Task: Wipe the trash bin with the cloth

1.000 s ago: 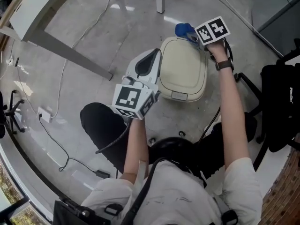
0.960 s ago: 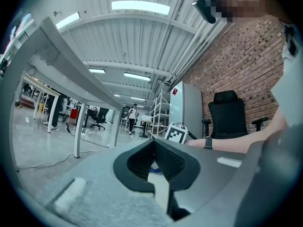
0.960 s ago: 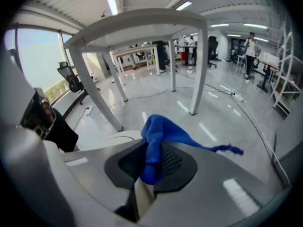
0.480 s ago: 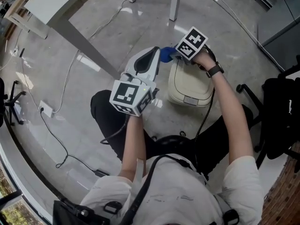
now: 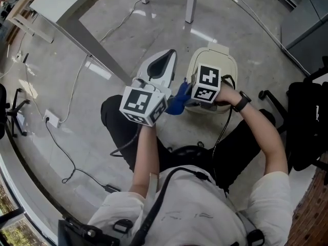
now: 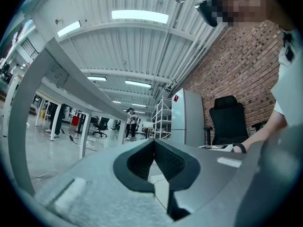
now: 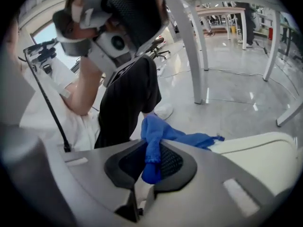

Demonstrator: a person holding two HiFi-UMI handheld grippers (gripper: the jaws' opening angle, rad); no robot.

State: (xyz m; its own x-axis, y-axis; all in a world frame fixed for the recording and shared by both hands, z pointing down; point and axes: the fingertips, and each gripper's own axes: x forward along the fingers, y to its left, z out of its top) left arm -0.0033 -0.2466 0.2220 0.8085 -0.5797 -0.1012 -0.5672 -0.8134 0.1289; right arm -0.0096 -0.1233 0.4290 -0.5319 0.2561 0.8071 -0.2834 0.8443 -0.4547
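While the right hand-held gripper (image 7: 150,161) clamps the cloth (image 7: 163,135) and the left hand-held gripper (image 6: 154,148) is closed, empty, press cloth flat on the trash bin (image 5: 221,61), seemingly barely touched.

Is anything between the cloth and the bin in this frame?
Nothing visible. The right tool is shut on the cloth, whose free end reaches the bin at its rim. The left tool, shut and empty, is held off to the bin's left, out of the way.
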